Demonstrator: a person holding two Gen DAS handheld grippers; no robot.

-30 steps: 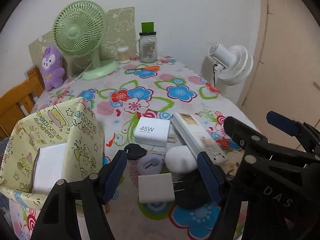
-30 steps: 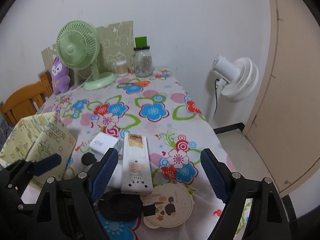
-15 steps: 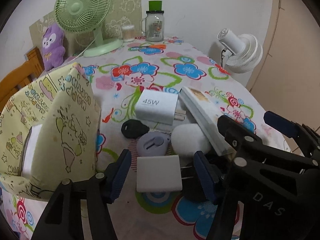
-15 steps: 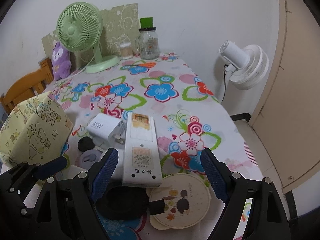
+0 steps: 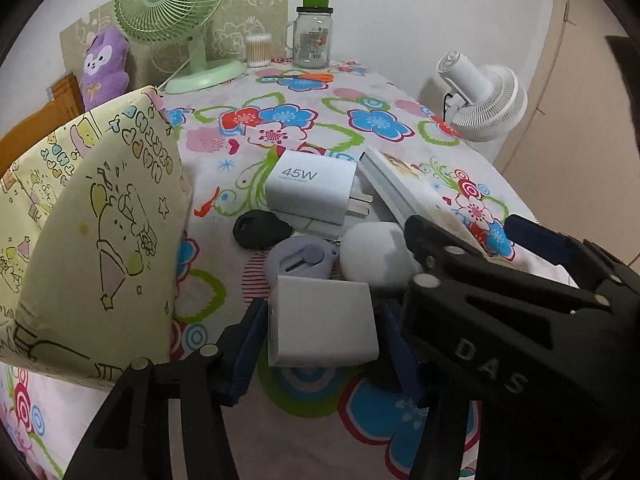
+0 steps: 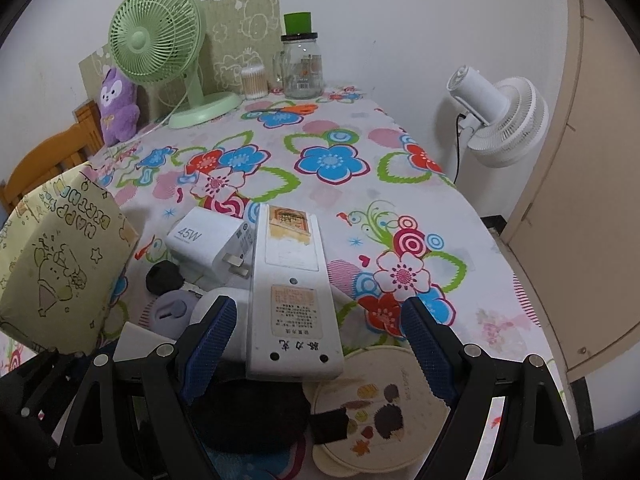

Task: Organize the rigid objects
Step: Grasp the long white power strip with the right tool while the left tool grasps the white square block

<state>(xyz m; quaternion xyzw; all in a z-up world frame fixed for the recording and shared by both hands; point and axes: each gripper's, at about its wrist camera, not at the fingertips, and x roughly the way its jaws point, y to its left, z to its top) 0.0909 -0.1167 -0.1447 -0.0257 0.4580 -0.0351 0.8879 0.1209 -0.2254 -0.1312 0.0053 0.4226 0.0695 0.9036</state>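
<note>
A heap of small items lies on the flowered tablecloth: a white 45W charger (image 5: pixel 310 187) (image 6: pixel 208 242), a white power strip (image 6: pixel 290 296) (image 5: pixel 404 188), a black key fob (image 5: pixel 260 232), a grey round item (image 5: pixel 300 266), a white rounded case (image 5: pixel 378 256) and a small white charger block (image 5: pixel 322 326). My left gripper (image 5: pixel 324 344) is open, its blue pads on either side of the small white block. My right gripper (image 6: pixel 316 344) is open, astride the near end of the power strip. A yellow patterned box (image 5: pixel 88 224) stands at the left.
A round patterned lid (image 6: pixel 380 412) and a black item (image 6: pixel 248 412) lie under the right gripper. A green desk fan (image 6: pixel 160 52), a purple plush (image 6: pixel 118 106), a glass jar (image 6: pixel 302 64) and cotton swabs stand at the back. A white floor fan (image 6: pixel 500 120) stands beyond the right table edge.
Both grippers have moved forward and down toward the heap. The left pads now flank the small white block and have narrowed. The right pads now straddle the power strip's end.
</note>
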